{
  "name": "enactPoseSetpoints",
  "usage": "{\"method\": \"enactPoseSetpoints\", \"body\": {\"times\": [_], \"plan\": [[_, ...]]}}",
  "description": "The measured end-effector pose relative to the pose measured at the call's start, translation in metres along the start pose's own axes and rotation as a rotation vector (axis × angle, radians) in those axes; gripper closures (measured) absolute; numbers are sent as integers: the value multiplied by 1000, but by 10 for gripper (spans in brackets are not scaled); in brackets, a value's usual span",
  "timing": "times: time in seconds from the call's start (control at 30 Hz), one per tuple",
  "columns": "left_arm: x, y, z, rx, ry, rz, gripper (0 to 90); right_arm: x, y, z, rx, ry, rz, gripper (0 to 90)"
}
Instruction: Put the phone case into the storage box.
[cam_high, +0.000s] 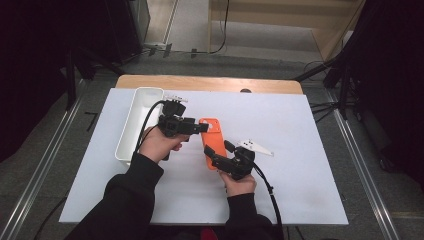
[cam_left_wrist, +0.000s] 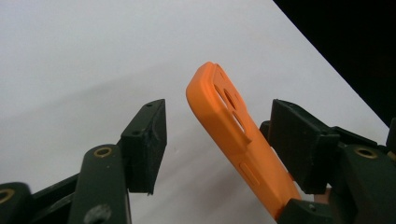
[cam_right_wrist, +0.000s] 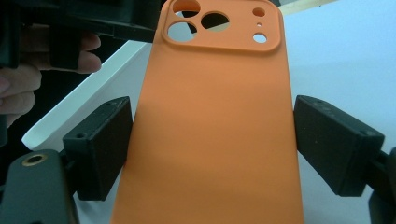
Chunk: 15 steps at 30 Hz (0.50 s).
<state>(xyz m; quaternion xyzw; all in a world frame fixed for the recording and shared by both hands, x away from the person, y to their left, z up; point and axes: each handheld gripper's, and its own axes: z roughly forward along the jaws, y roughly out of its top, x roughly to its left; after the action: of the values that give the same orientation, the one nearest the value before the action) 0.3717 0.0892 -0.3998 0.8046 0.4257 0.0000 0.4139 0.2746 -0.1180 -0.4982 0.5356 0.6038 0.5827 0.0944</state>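
Case (cam_high: 212, 142), orange, sits between right gripper (cam_high: 218, 159) jaws, pads pressing its long edges. Left gripper (cam_high: 201, 128) jaws half-wide around case's camera end, left pad clear.

Orange phone case (cam_left_wrist: 233, 130) stands tilted between the gripper's (cam_left_wrist: 224, 140) parted jaws.

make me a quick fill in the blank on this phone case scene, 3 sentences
1. The phone case between the two hand-held grippers is ____ in colour.
2. The long tray at the left of the white table is ____ in colour.
3. Near its top edge the case has round ____ for the camera lenses.

Missing words: orange; white; holes
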Motion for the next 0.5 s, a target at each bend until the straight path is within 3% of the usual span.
{"method": "enactPoseSetpoints", "body": {"times": [0.5], "plan": [[6,8,12,35,-17,-88,481,4,-1,1,-6,-6,-20,134]]}}
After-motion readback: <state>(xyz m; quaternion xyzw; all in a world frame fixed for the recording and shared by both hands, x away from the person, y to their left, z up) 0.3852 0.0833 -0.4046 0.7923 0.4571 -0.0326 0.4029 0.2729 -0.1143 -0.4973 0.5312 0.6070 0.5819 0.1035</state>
